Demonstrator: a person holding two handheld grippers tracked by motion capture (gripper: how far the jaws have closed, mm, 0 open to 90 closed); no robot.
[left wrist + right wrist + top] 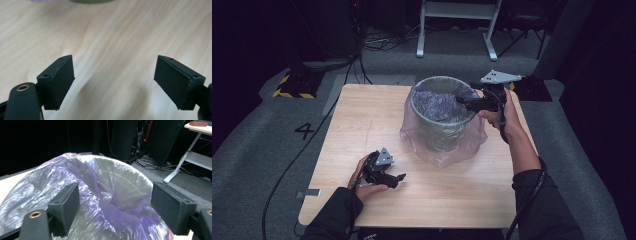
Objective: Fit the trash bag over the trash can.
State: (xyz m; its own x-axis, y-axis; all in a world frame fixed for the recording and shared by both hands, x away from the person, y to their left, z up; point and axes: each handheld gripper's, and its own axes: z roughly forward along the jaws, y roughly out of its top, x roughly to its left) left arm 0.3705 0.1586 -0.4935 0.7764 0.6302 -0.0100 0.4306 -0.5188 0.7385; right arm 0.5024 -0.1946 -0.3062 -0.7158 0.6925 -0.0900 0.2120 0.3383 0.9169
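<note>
A grey-green bin (441, 117) stands on the wooden table (362, 125), lined with a thin purple plastic bag (447, 150) that drapes over its rim and down its sides. My right gripper (460, 99) hovers open over the bin's right rim; in the right gripper view its jaws stand wide apart above the bag (100, 202) and the bin's inner wall (125, 182), with nothing between them. My left gripper (401, 176) lies low near the table's front left, open. The left gripper view has its jaws wide apart over bare wood (112, 37).
A white desk frame (457, 30) and cables stand on the grey floor beyond the table. A yellow-and-black striped base (292, 85) sits at the back left. The bin's base edge (92, 1) shows at the top of the left gripper view.
</note>
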